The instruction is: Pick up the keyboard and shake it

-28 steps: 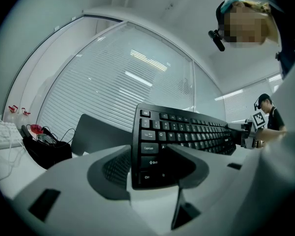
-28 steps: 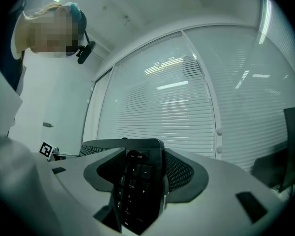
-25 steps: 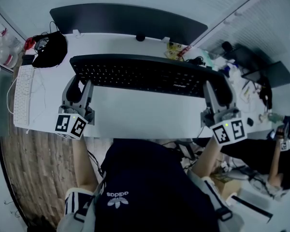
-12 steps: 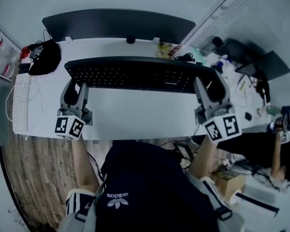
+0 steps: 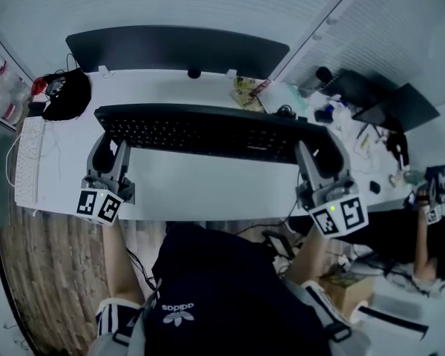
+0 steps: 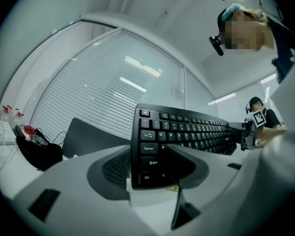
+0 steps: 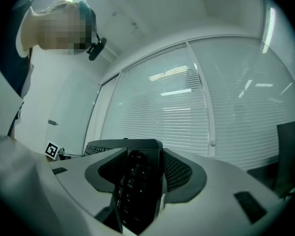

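Note:
A long black keyboard (image 5: 208,132) hangs above the white desk (image 5: 208,188), held level by its two ends. My left gripper (image 5: 106,145) is shut on the left end; in the left gripper view the Ctrl and Shift corner of the keyboard (image 6: 187,132) sits between the left gripper (image 6: 155,168) pads. My right gripper (image 5: 319,153) clamps the right end. Its jaws have just been closing, and the number-pad end of the keyboard (image 7: 132,191) is pressed between the right gripper (image 7: 137,167) pads.
A black curved monitor (image 5: 178,50) stands at the desk's back edge. A black bag with cables (image 5: 67,95) and a white keyboard (image 5: 26,162) lie at the left. A cluttered second desk (image 5: 356,102) and another person (image 5: 423,232) are at the right.
The keyboard stays gripped at both ends and has shifted a little with both grippers, the right one more. The head view has also moved, so the desk sits lower in the picture.

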The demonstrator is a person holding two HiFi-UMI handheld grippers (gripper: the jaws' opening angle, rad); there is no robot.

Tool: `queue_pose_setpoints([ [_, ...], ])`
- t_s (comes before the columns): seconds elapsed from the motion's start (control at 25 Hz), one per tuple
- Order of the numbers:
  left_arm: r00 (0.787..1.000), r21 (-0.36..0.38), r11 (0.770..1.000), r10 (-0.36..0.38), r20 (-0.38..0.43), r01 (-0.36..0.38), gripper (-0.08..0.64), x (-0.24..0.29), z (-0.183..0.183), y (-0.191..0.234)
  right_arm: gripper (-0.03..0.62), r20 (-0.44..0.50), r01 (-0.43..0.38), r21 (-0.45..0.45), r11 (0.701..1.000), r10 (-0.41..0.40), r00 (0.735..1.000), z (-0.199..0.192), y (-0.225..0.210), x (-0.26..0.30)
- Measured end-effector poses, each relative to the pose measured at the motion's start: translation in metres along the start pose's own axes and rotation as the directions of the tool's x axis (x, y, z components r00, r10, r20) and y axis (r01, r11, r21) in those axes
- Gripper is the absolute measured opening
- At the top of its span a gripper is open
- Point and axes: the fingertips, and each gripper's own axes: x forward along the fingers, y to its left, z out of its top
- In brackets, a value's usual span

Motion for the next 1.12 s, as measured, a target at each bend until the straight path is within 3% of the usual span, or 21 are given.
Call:
queue_pose_setpoints([
  [0.2, 1.000, -0.048, 0.999, 0.005, 0.008, -0.005, 0.221, -0.004, -0.010, -0.008, 0.218, -0.010, 0.007, -0.006, 1.000, -0.007, 1.000, -0.004, 0.001, 0.002],
  [0.4, 1.000, -0.040, 0.999, 0.020, -0.022, -0.021, 0.221, -0.003, -0.018, -0.014, 0.216, -0.032, 0.008, 0.030, 1.000, -0.007, 0.999, -0.014, -0.010, -0.005],
  [0.52, 1.000, -0.029, 1.000, 0.007, -0.013, -0.007, 0.221, -0.024, -0.007, -0.032, 0.210, -0.027, -0.020, 0.050, 0.999, 0.022, 0.999, -0.009, -0.002, -0.038],
  [0.8, 0.999, -0.041, 0.999, 0.033, -0.006, -0.033, 0.221, -0.026, 0.001, -0.023, 0.207, 0.011, -0.020, 0.061, 0.998, 0.019, 1.000, -0.002, 0.001, -0.025],
  [1.12, 0.996, 0.075, 0.994, 0.086, -0.036, -0.083, 0.221, -0.025, 0.014, -0.009, 0.202, 0.012, -0.042, 0.198, 0.979, 0.040, 0.999, -0.053, -0.002, -0.011],
])
